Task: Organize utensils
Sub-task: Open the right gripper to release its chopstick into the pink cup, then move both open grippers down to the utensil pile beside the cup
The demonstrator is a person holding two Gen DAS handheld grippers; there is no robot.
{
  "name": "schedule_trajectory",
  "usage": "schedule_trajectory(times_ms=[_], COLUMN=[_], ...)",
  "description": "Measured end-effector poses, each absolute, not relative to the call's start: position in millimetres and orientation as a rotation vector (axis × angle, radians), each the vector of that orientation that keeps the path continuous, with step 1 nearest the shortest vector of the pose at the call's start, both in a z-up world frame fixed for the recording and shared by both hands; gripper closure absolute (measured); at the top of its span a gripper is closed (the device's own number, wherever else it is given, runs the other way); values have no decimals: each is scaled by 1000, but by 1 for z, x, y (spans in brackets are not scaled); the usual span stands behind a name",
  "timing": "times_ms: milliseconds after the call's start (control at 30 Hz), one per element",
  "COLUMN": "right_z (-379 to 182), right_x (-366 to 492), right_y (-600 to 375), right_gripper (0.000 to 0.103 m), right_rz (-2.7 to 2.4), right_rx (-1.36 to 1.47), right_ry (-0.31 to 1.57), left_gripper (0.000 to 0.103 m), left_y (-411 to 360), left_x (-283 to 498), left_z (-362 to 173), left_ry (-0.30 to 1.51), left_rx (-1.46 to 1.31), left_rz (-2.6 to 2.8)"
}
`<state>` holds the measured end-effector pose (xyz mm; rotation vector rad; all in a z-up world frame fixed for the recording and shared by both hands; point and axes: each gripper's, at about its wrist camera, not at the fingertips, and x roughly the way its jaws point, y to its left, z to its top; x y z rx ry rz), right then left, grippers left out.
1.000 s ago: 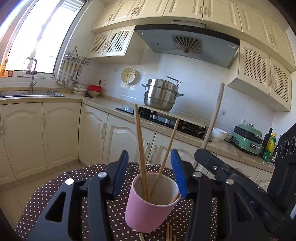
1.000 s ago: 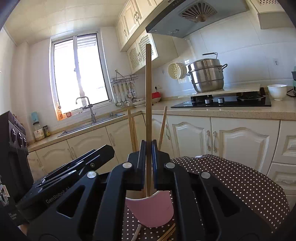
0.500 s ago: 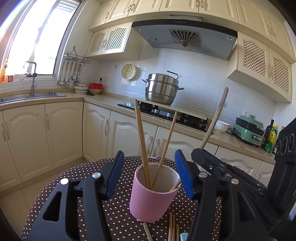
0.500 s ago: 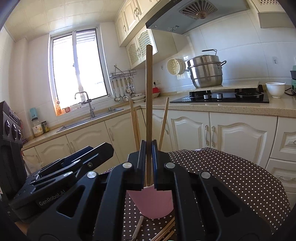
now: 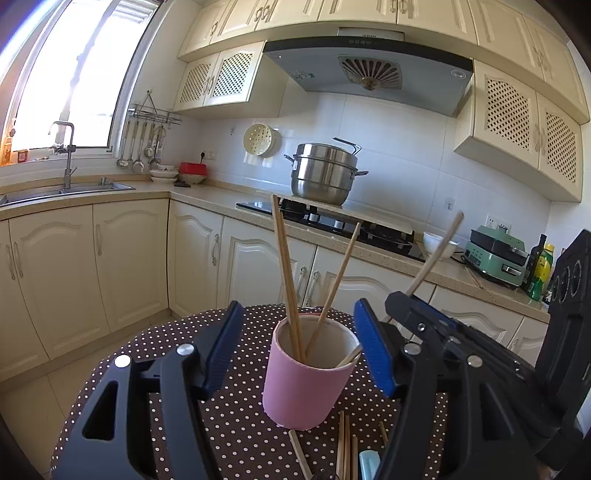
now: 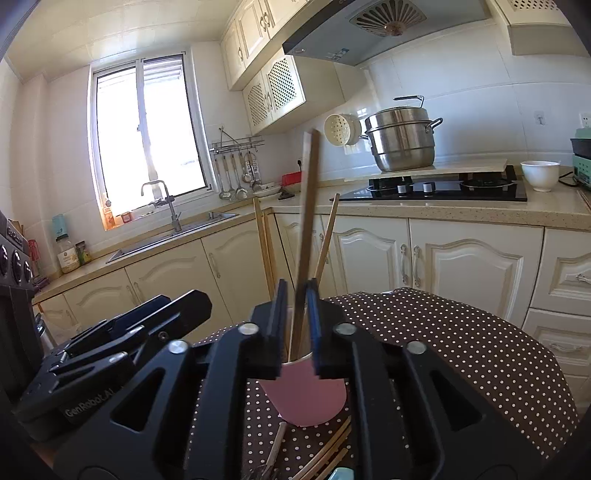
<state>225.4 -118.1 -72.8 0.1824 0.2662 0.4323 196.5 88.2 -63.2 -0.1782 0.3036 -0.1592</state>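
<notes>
Opening right gripper (image 6: 295,321) straddling chopstick (image 6: 308,221)

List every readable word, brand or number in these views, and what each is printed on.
"GenRobot.AI": on the side of the left gripper, last letters partly cut off.
Range hood badge: too small to read.
Hood sticker, bottle labels: too blurred to read.

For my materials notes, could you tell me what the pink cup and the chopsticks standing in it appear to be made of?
Pink cup: matte pink outside, pale cream inside, no glare, so likely plastic or unglazed ceramic; the look leaves it open. Chopsticks: light tan, dull, uniform sticks, probably bamboo or wood.
</notes>
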Motion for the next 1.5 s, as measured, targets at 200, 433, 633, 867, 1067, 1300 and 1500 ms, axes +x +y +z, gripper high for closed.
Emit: schedule_trajectory(times_ms=[200,433,633,867,1067,1300,1500], right_z=[-71,-71,-80,-107,-129,-141,-145], right_x=[217,206,196,188,178,165,159], right_y=[-126,-139,-151,-167,-171,-170,-168], right_gripper=[77,62,60,59,59,58,58], right_rz=[418,386,364,334,319,335,346], right_rx=[197,209,199,213,213,214,213], right_ry=[266,295,367,501,595,643,660], left_gripper=[40,40,40,40,40,56,65], left_y=[89,81,68,66,67,70,78], left_x=[191,185,186,186,178,166,161], left_z=[-62,-68,-85,-125,-156,-179,-185], left_ry=[326,409,560,791,902,981,991], left_rx=[-176,-156,-104,-65,-72,-61,-93], left_rz=[-154,-192,-218,-233,-261,-300,-318])
